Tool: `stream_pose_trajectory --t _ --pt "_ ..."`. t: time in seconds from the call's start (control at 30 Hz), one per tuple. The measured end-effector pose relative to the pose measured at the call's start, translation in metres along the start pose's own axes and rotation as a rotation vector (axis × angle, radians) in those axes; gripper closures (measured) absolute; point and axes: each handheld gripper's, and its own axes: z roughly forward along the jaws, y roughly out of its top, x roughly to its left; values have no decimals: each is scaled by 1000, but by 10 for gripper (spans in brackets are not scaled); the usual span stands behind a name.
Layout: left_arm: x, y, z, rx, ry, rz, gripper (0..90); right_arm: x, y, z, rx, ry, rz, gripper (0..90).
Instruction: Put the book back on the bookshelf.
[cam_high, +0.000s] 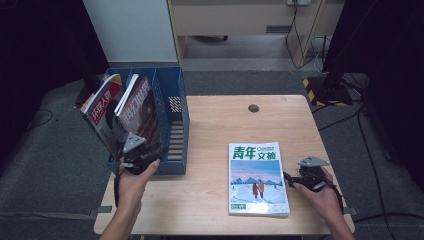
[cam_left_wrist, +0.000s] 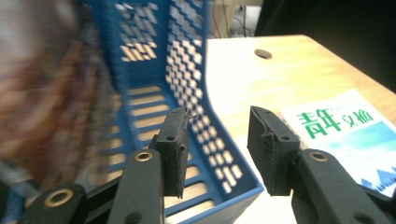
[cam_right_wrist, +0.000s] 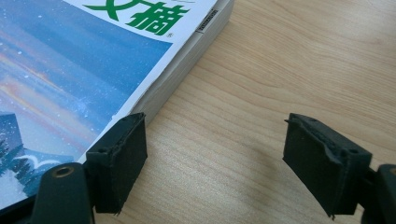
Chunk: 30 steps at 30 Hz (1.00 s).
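A blue file rack (cam_high: 175, 100) stands at the table's left, with two magazines leaning in it: a red-covered one (cam_high: 102, 107) and a dark one (cam_high: 142, 107). My left gripper (cam_high: 136, 154) is at the rack's front end, just below the dark magazine. In the left gripper view it (cam_left_wrist: 217, 121) is open with nothing between the jaws, in front of the rack's (cam_left_wrist: 187, 70) perforated wall; a blurred cover (cam_left_wrist: 46, 93) shows at the left. A thick magazine with a snowy cover (cam_high: 257, 177) lies flat on the table. My right gripper (cam_high: 289, 176) (cam_right_wrist: 217, 140) is open beside this magazine's (cam_right_wrist: 70, 70) right edge, low over bare wood.
The wooden table (cam_high: 215, 120) has a round cable hole (cam_high: 254, 107) near its far edge. The rack's right-hand slot (cam_high: 172, 130) holds nothing. Behind the table are a white panel, wooden cabinets, floor cables and a black stand on a striped base (cam_high: 325, 87).
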Motion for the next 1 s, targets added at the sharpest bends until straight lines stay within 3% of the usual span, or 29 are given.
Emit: stream_pose_trajectory --t 0.07,0.17,0.4,0.5,1.0 --pt "-4 0 4 5 -10 4 551 0 0 0 -1 -1 1 212" --pt "-22 1 18 22 -24 47 519 0 1 0 -2 -2 -3 210" --pt "-44 2 39 44 -76 56 458 0 2 -2 -9 4 6 204" --pt "-54 2 46 55 -84 83 441 0 3 -2 -16 0 12 200" --pt "-82 -3 78 96 -144 124 356 0 6 -5 -48 -2 14 177"
